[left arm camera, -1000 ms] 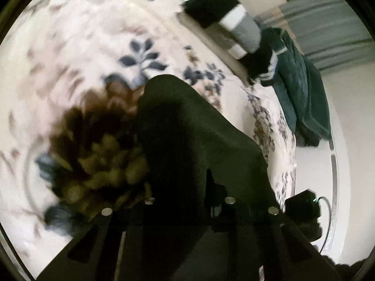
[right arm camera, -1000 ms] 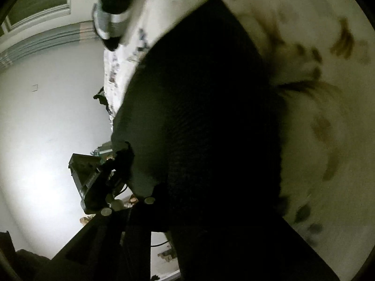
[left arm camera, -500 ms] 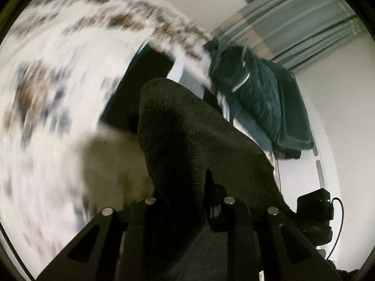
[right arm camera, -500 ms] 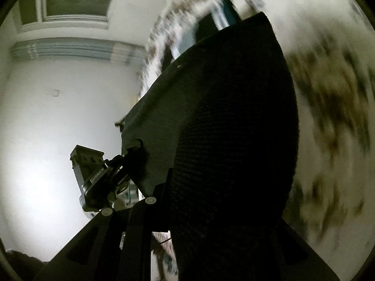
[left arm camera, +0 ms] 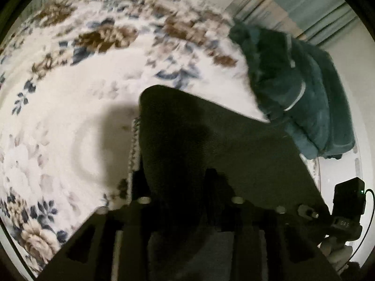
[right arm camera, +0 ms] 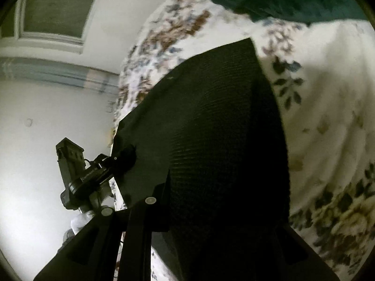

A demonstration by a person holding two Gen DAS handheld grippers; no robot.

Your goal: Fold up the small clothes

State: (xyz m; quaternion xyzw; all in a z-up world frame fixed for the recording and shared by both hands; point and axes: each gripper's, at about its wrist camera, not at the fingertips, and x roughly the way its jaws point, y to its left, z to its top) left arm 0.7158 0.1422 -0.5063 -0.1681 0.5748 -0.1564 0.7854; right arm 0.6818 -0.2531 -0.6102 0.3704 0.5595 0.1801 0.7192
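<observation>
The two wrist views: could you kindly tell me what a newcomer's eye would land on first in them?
First comes the black knit garment, a dark sheet stretched between both grippers and filling the centre of each view. Under it spreads the white floral bedspread, with brown and blue blossoms. A dark teal fleece lies heaped at the bed's far right edge in the left wrist view, before the grey-blue curtain.
</observation>
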